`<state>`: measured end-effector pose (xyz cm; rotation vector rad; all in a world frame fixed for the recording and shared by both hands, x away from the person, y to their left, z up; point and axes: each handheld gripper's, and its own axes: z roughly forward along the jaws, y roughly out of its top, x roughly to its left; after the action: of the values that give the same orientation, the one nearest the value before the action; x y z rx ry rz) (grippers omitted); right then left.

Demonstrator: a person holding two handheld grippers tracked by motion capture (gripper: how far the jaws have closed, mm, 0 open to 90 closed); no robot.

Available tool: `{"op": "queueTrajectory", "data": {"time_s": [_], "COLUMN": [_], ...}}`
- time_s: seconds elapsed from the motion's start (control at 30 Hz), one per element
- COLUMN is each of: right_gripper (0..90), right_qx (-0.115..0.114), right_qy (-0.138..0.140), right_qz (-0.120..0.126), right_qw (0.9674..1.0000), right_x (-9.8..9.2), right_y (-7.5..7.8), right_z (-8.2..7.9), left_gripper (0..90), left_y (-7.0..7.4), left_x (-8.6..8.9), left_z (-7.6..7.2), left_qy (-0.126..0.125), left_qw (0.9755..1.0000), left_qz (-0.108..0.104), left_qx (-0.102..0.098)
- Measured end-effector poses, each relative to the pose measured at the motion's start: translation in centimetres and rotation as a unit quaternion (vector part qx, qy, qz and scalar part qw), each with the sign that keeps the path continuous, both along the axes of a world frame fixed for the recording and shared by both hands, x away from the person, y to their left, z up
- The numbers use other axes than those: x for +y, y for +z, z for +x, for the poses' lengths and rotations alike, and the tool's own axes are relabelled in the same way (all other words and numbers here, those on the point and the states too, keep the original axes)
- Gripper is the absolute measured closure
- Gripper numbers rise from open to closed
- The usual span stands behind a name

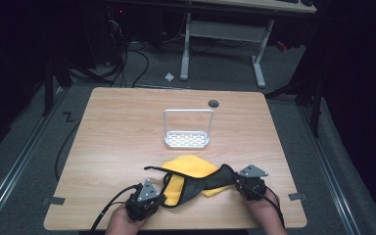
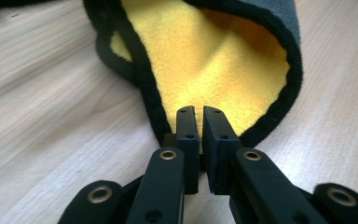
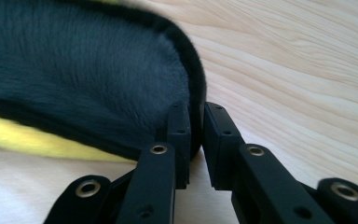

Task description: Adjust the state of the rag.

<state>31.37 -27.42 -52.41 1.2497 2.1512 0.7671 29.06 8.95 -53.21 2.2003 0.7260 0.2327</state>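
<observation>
I hold the cloth (image 1: 196, 178), yellow on one face and grey on the other, near the front edge of the bench (image 1: 127, 127): my left gripper (image 2: 199, 114) is clamped on one black-bound corner and my right gripper (image 3: 196, 112) on another. Judged step: unfolding or spreading. The next move calls for drawing both grips apart evenly, since the cloth is twisted between them.

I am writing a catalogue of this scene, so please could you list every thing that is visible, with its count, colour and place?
Cloth: one, yellow on one side and dark grey on the other with a black edge, near edge of the table, twisted between the two grippers.
Rack: one, white, with a tall wire loop, middle of the table, beyond the cloth.
Table: one, light wood, with a round dark hole near its far edge.
Desk frame: one, white legs, on the floor behind the table.
Left gripper: one, black, shut on the cloth's edge.
Right gripper: one, black, shut on the cloth's other end.
</observation>
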Motion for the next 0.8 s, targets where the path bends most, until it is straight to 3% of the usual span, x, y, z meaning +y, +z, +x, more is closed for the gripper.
{"op": "queueTrajectory", "data": {"time_s": [0.13, 0.27, 0.4, 0.53, 0.6, 0.67, 0.8], "right_gripper": [81.8, 81.0, 69.3, 60.7, 58.8, 57.3, 56.6], "right_qx": [0.004, -0.005, -0.015, -0.040, -0.058, -0.071, -0.088], "right_qy": [-0.013, -0.007, -0.002, -0.005, 0.002, 0.016, 0.047], "right_qz": [0.008, 0.009, 0.024, 0.058, 0.068, 0.076, 0.083], "right_qw": [0.9999, 0.9999, 0.9996, 0.9975, 0.9960, 0.9945, 0.9915], "right_x": [-0.6, -0.2, -0.1, -0.2, 0.2, 1.1, 2.9], "right_y": [-0.1, 0.3, 0.9, 2.5, 3.5, 4.3, 5.6], "right_z": [0.5, 0.4, 0.2, -0.3, -0.8, -1.3, -2.0], "left_gripper": [85.0, 84.4, 72.6, 54.2, 48.0, 44.4, 42.7], "left_y": [0.0, 0.1, 0.5, 1.0, 1.1, 1.0, 0.2], "left_x": [0.6, 1.1, 1.2, 0.4, -0.2, -0.8, -1.8], "left_z": [0.2, 0.4, 0.3, -0.3, -0.5, -0.7, -0.8], "left_qy": [0.009, 0.022, 0.031, 0.003, -0.014, -0.024, -0.034], "left_qw": [1.0000, 0.9998, 0.9994, 0.9981, 0.9972, 0.9971, 0.9983], "left_qz": [-0.002, 0.004, -0.015, -0.061, -0.073, -0.071, -0.048], "left_qx": [0.002, 0.001, 0.001, -0.010, -0.009, -0.010, 0.000]}}
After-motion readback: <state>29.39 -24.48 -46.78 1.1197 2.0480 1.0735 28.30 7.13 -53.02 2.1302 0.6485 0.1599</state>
